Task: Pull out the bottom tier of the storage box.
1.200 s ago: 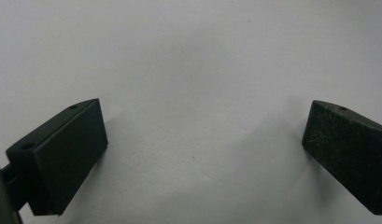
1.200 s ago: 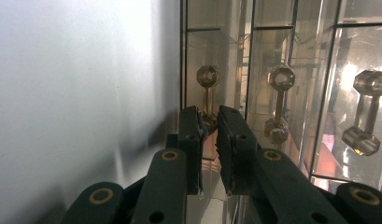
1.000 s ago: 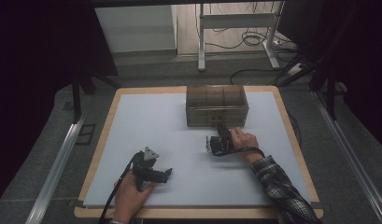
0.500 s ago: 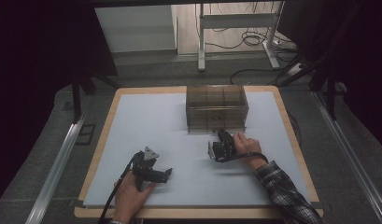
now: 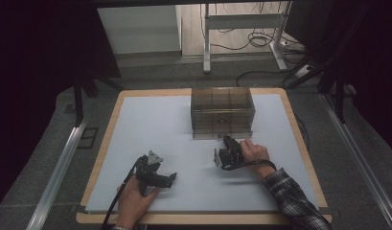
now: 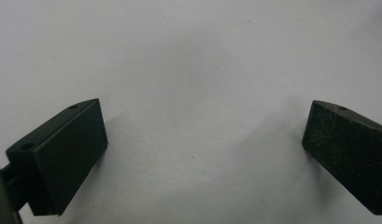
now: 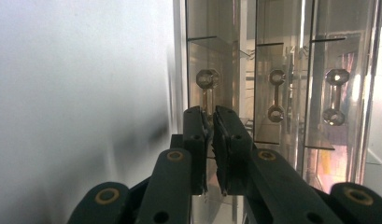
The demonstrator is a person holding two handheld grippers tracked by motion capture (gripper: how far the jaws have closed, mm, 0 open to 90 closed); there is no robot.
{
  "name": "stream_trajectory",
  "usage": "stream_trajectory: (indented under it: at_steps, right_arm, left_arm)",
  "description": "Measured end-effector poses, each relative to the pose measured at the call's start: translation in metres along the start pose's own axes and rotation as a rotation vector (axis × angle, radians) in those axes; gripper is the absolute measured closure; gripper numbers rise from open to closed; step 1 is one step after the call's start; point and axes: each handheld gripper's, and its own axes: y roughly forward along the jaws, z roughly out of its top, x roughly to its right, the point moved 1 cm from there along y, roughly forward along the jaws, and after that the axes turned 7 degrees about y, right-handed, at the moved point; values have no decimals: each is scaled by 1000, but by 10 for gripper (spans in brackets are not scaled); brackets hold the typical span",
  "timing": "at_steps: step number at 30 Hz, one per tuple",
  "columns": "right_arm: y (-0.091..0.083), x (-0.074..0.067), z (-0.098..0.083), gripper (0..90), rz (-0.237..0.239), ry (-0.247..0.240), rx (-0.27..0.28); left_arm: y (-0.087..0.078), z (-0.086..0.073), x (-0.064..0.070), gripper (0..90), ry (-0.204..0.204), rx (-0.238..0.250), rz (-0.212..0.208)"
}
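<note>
A smoky, see-through drawer cabinet (image 5: 223, 112) stands upright toward the far middle of the pale surface (image 5: 150, 120), its front facing the person. From the high view its top shows a grid of dividers, three columns across and two rows deep, and through the tinted walls no contents can be made out in any compartment.

In the right gripper view the cabinet front (image 7: 277, 84) appears turned on its side, with three drawer fronts next to one another. Each carries a clear dumbbell-shaped handle: the one nearest the jaws (image 7: 208, 88), a middle one (image 7: 276, 95) and a far one (image 7: 335, 97). The interiors behind the fronts look dim and reflective, and whether anything lies inside cannot be told.

The right gripper (image 7: 210, 122) lies low on the surface just in front of the cabinet, held by the right hand (image 5: 255, 152) in a checked sleeve. Its jaws are drawn together on the lower end of the nearest handle, which runs down into the narrow slit between the pads.

The left gripper (image 5: 170, 179) rests on the near left part of the surface, well apart from the cabinet, in the left hand (image 5: 136, 200). In the left gripper view its jaws stand wide apart with bare surface between them.
</note>
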Motion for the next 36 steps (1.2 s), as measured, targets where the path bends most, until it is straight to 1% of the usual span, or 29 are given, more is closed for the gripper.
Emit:
stream_trajectory:
  at_steps: [2,3,4,5,6,7,8,9,11,13,14,15,16,18,20,21,22,23,24,25,26,27,28,31,32,34,35,36]
  right_arm:
    - [0,0,0,823,0,2,-1]
    - [1,1,-1,817,5,18,11]
    - [1,1,-1,808,19,25,12]
    - [1,2,-1,798,20,32,10]
    - [0,3,-2,793,26,27,5]
    - [1,6,-3,783,43,39,12]
    - [1,6,-3,783,43,39,12]
    - [1,6,-3,778,54,64,21]
    - [0,9,-4,767,66,77,14]
    - [-1,13,-6,752,100,103,21]
    - [-1,13,-6,752,100,103,21]
    - [-1,15,-6,750,113,114,24]
    - [-1,18,-8,741,138,135,31]
    - [-2,21,-9,737,165,152,38]
    - [-3,25,-10,733,196,188,44]
    - [-3,27,-11,732,211,198,55]
    - [-3,27,-11,732,211,198,55]
    - [-3,30,-11,724,242,237,67]
    - [-3,30,-11,724,242,237,67]
    - [-4,35,-12,718,279,260,74]
    - [-4,35,-12,718,279,260,74]
    - [-4,39,-14,712,301,278,81]
    - [-4,39,-14,712,301,278,81]
    - [-4,46,-16,698,359,324,98]
    - [-4,46,-16,698,359,324,98]
    - [-4,50,-17,694,386,350,105]
    - [-4,55,-19,689,419,375,118]
    - [-4,55,-19,689,419,375,118]
  left_arm:
    - [0,0,0,0,0,0,0]
    - [0,0,0,0,0,0,0]
    - [0,0,0,0,0,0,0]
    - [0,0,0,0,0,0,0]
    - [0,0,0,0,0,0,1]
    - [0,0,0,0,0,0,0]
    - [0,0,0,0,0,0,0]
    - [0,0,0,0,0,0,0]
    - [0,0,0,0,0,0,0]
    - [0,0,0,0,1,0,1]
    - [0,0,0,0,1,0,1]
    - [0,0,0,0,0,0,0]
    - [0,0,0,0,1,0,1]
    - [0,0,0,0,1,0,1]
    - [0,0,0,0,1,0,0]
    - [0,0,0,0,0,0,0]
    - [0,0,0,0,0,0,0]
    - [0,0,0,0,0,0,0]
    - [0,0,0,0,0,0,0]
    - [0,0,0,0,1,0,0]
    - [0,0,0,0,1,0,0]
    - [0,0,0,0,0,0,0]
    - [0,0,0,0,0,0,0]
    - [0,0,0,0,1,0,0]
    - [0,0,0,0,1,0,0]
    - [0,0,0,0,1,0,1]
    - [0,0,0,0,1,0,1]
    - [0,0,0,0,1,0,1]
